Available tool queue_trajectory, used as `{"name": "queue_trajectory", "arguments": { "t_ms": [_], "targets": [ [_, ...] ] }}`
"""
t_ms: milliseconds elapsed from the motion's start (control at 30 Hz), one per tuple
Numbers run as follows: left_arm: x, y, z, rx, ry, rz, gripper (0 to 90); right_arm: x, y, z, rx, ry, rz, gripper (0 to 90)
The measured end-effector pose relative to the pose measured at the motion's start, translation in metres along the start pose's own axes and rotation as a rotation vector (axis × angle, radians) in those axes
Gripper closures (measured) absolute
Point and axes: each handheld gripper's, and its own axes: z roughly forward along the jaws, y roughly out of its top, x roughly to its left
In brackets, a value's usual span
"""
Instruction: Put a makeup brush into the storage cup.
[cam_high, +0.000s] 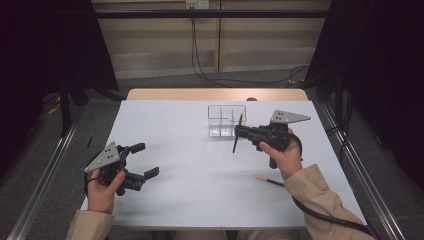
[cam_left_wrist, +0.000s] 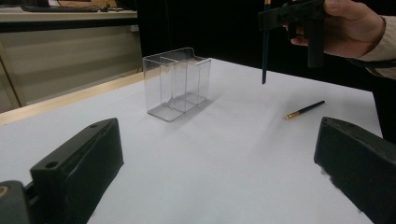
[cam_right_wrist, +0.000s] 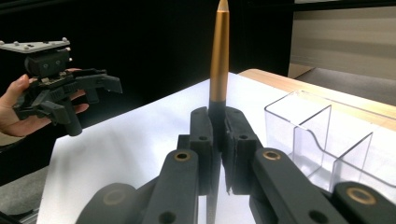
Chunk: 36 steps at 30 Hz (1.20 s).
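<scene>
My right gripper (cam_high: 238, 132) is shut on a dark pen (cam_high: 237, 140) with a gold end and holds it nearly upright above the white table (cam_high: 200, 170), just in front of a clear compartment box (cam_high: 226, 120). In the right gripper view the gold end (cam_right_wrist: 219, 56) rises from between the closed jaws, and the box (cam_right_wrist: 327, 135) stands to the right. A second dark pen with a gold tip (cam_high: 269, 180) lies flat near the right forearm. My left gripper (cam_high: 147, 159) is held open at the table's left front with nothing between its jaws.
The left gripper view looks across the table to the box (cam_left_wrist: 177, 81), the hanging pen (cam_left_wrist: 265, 56) and the lying pen (cam_left_wrist: 306, 109). Metal rails (cam_high: 50, 165) run along both sides of the table. Black cables (cam_high: 220, 80) lie on the floor behind it.
</scene>
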Motion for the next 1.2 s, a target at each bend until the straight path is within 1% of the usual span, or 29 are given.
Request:
{"name": "queue_trajectory", "arguments": {
  "t_ms": [67,400,467,600,833,1100,1200],
  "targets": [
    [0.000,0.000,0.001,0.001,-0.006,-0.002,1.1,-0.002,0.003,0.000,0.000,-0.003,-0.003,83.1],
    [-0.001,-0.001,0.002,-0.005,-0.004,-0.004,1.1,-0.011,0.015,0.003,0.000,-0.029,-0.024,83.2],
    [0.000,-0.002,0.002,0.003,-0.003,0.003,1.1,-0.012,0.017,0.003,0.000,-0.031,-0.029,83.2],
    [0.000,-0.002,0.002,0.002,-0.002,0.001,1.1,-0.015,0.021,0.005,-0.003,-0.039,-0.032,83.2],
    [0.000,-0.003,0.003,0.001,-0.007,0.001,1.1,-0.022,0.024,0.008,-0.003,-0.059,-0.028,83.2],
    [-0.001,-0.004,0.005,0.007,-0.011,0.002,1.1,-0.030,0.029,0.011,-0.007,-0.082,-0.030,83.1],
    [-0.001,-0.004,0.006,0.009,-0.015,0.004,1.1,-0.033,0.030,0.012,-0.001,-0.094,-0.035,83.1]
  ]
}}
